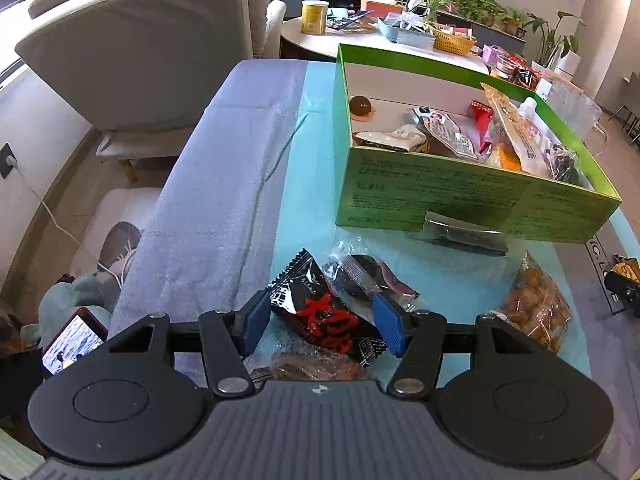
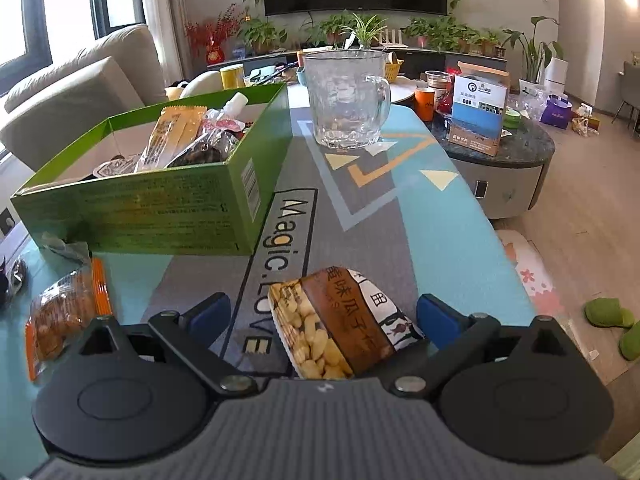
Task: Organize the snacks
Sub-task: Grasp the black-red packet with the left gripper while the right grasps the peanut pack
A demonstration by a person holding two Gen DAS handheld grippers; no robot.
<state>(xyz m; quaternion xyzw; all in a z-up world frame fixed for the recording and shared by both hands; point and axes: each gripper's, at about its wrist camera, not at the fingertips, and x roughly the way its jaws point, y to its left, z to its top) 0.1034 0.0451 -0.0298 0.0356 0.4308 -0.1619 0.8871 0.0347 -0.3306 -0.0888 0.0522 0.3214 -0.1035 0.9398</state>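
A black snack packet with red characters [image 1: 320, 308] lies on the teal mat between the blue pads of my left gripper [image 1: 322, 322]. The jaws stand open around it. A clear packet with a dark snack [image 1: 368, 276] lies just beyond, and a brown wrapped snack [image 1: 312, 366] sits under the gripper. My right gripper [image 2: 324, 314] is open over a packet of pale nuts with a brown label [image 2: 340, 320], with a clear gap on the left side. The green box [image 1: 460, 192], also seen in the right wrist view [image 2: 152, 208], holds several snacks.
An orange bag of fried snacks [image 2: 64, 312] lies between the two grippers. A dark flat packet [image 1: 460, 236] rests against the box front. A glass mug [image 2: 346, 100] stands at the far end of the mat. A round side table [image 2: 512, 160] with clutter is at the right.
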